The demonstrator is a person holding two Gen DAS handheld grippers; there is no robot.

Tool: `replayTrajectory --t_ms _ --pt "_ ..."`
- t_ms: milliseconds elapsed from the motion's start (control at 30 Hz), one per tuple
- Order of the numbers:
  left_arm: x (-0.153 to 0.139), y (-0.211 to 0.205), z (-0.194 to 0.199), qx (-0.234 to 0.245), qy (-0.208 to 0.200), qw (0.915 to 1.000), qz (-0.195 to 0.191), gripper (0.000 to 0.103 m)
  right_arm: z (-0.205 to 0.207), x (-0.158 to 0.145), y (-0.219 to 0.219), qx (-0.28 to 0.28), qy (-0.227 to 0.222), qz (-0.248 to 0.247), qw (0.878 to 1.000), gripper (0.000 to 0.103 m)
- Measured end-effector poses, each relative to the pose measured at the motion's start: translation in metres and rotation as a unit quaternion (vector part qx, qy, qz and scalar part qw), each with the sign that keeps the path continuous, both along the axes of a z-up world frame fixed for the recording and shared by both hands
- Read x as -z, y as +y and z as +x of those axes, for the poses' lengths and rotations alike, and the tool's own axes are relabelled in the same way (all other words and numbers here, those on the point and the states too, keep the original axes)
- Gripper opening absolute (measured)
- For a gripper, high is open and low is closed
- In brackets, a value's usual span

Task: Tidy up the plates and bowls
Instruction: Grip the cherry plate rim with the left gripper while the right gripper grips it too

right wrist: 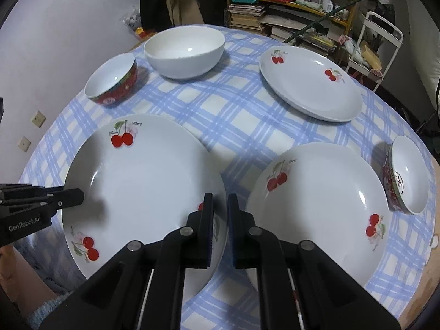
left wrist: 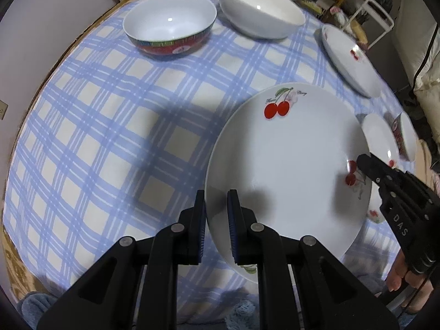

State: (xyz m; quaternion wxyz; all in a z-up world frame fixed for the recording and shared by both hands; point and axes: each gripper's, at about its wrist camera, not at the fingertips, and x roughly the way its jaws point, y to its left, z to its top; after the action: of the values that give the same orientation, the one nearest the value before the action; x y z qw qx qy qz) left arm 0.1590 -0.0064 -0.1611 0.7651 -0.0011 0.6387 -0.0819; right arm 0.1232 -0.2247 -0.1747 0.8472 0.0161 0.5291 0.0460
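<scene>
A large white cherry plate (left wrist: 288, 170) (right wrist: 143, 187) hangs a little above the blue checked tablecloth (left wrist: 110, 137) and casts a shadow on it. My left gripper (left wrist: 217, 196) is shut on the plate's left rim. In the right wrist view the left gripper (right wrist: 78, 196) shows at the far left. My right gripper (right wrist: 220, 198) is shut on the opposite rim, and in the left wrist view the right gripper (left wrist: 363, 162) bites the plate's right edge. A second cherry plate (right wrist: 316, 206) lies on the cloth right beside the held one.
A third cherry plate (right wrist: 310, 82) lies at the back right. A plain white bowl (right wrist: 184, 52) and a red-patterned bowl (right wrist: 112, 79) stand at the back left. Another red-patterned bowl (right wrist: 409, 176) sits by the right table edge. Cluttered shelves (right wrist: 302, 13) stand behind the table.
</scene>
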Motion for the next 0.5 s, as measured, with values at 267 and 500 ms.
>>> replayTrajectory --t_ms 267,500 --pt "0.02 -0.01 -0.002 0.015 0.04 0.999 0.017 0.014 -0.002 0.022 0.004 0.0 0.033 -0.025 0.999 0.012" --pt "0.025 -0.011 0.001 0.002 0.052 0.9986 0.012 0.014 0.002 0.029 0.007 -0.002 0.043 -0.04 0.998 0.013"
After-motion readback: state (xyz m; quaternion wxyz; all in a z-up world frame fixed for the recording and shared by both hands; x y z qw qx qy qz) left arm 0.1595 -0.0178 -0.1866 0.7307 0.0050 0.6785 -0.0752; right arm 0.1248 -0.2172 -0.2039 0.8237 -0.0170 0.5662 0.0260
